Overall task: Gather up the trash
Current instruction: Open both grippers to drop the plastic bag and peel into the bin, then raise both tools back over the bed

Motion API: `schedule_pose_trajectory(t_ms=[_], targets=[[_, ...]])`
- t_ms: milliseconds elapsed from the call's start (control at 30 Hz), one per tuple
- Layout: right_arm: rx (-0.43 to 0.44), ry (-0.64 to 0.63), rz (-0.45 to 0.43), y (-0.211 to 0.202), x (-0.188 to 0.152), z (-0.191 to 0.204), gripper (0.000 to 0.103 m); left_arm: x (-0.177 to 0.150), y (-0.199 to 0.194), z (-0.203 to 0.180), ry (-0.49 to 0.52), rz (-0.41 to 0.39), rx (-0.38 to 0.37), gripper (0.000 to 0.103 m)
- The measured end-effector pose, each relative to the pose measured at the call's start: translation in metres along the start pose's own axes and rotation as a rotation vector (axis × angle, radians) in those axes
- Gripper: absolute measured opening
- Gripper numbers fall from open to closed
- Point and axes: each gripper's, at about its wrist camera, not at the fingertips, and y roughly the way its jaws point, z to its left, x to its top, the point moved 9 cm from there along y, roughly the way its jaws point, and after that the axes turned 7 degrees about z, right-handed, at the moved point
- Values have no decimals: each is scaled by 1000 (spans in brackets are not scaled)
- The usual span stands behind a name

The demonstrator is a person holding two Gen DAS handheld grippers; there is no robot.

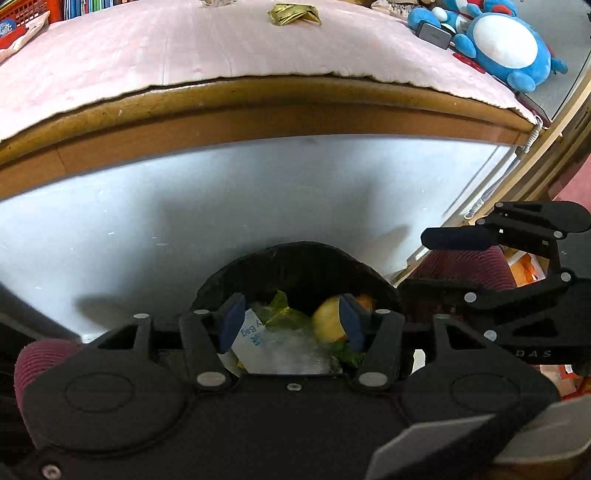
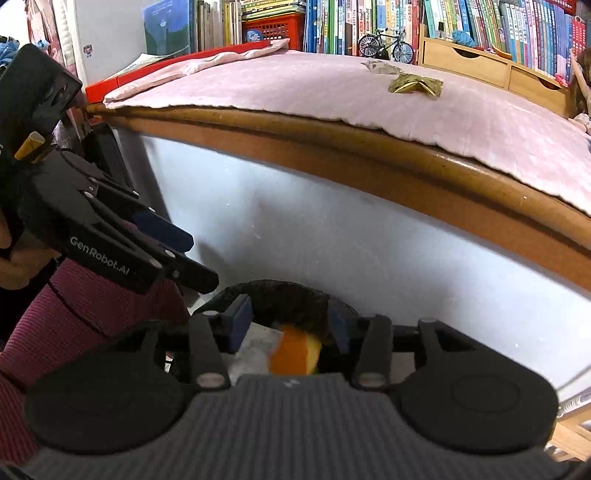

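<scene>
A black trash bin (image 1: 303,248) stands on the floor below the desk edge. It holds a white printed bag (image 1: 248,332), clear plastic, green scraps and yellow-orange fruit peel (image 1: 328,319). My left gripper (image 1: 291,317) hangs open just above the bin mouth with nothing between its fingers. My right gripper (image 2: 290,322) is open over the same bin (image 2: 280,287), the orange peel (image 2: 295,352) lying below it. On the pink desk mat lie a gold foil wrapper (image 1: 293,14) (image 2: 415,85) and a crumpled paper scrap (image 2: 380,66).
The wooden desk edge (image 1: 258,92) overhangs a pale grey panel (image 1: 221,206) behind the bin. Blue plush toys (image 1: 502,44) sit at the desk's right end. Books, a red crate, a model bicycle (image 2: 386,43) and wooden drawers (image 2: 480,66) line the back. A maroon ribbed sleeve (image 2: 85,314) is close by.
</scene>
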Motion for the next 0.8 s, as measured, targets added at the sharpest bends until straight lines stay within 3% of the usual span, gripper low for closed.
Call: schedule_pose_trajectory(t_ms=[367, 467, 800], targets=[[-33, 66, -42, -7, 9, -22, 74, 6, -4, 1, -11, -13, 3, 55], [-50, 97, -63, -11, 14, -32, 76, 12, -11, 2, -12, -39, 13, 70], [-101, 134, -188, -33, 54, -55, 76, 50, -48, 11, -4, -175, 61, 77]])
